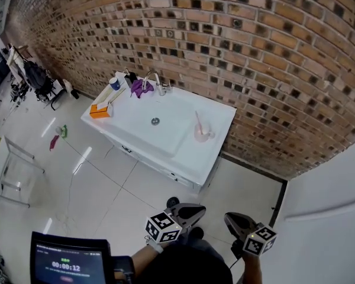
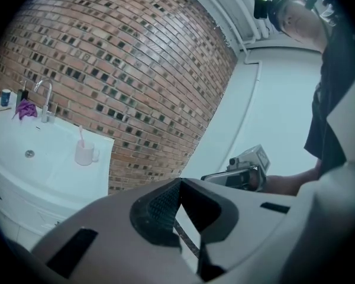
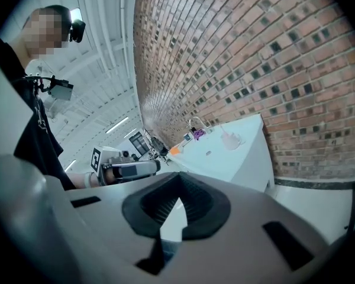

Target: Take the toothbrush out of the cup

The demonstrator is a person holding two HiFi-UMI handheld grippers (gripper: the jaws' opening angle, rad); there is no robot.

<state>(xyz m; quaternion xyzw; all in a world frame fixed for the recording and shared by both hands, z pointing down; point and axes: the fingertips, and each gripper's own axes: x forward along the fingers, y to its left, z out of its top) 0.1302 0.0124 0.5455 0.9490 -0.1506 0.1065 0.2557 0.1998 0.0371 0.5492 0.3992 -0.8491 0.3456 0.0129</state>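
A pale pink cup (image 1: 202, 134) stands on the right part of the white sink counter (image 1: 210, 155), and a pink toothbrush (image 1: 197, 122) leans upright in it. Both grippers hang low near my body, far from the counter. My left gripper (image 1: 188, 213) is shut and holds nothing. My right gripper (image 1: 237, 221) is also shut and holds nothing. From the left gripper view the cup (image 2: 86, 153) and toothbrush (image 2: 81, 136) show small at the left, well beyond the left gripper (image 2: 178, 183). The right gripper view has the cup (image 3: 231, 139) far past the right gripper (image 3: 178, 177).
A brick wall (image 1: 254, 52) backs the counter. At its far left are a faucet (image 1: 153, 79), a purple cloth (image 1: 142, 89), an orange box (image 1: 99, 110) and a blue-capped bottle (image 1: 114, 84). A metal frame (image 1: 15, 170) stands on the tiled floor at left. A timer screen (image 1: 68, 266) is at bottom left.
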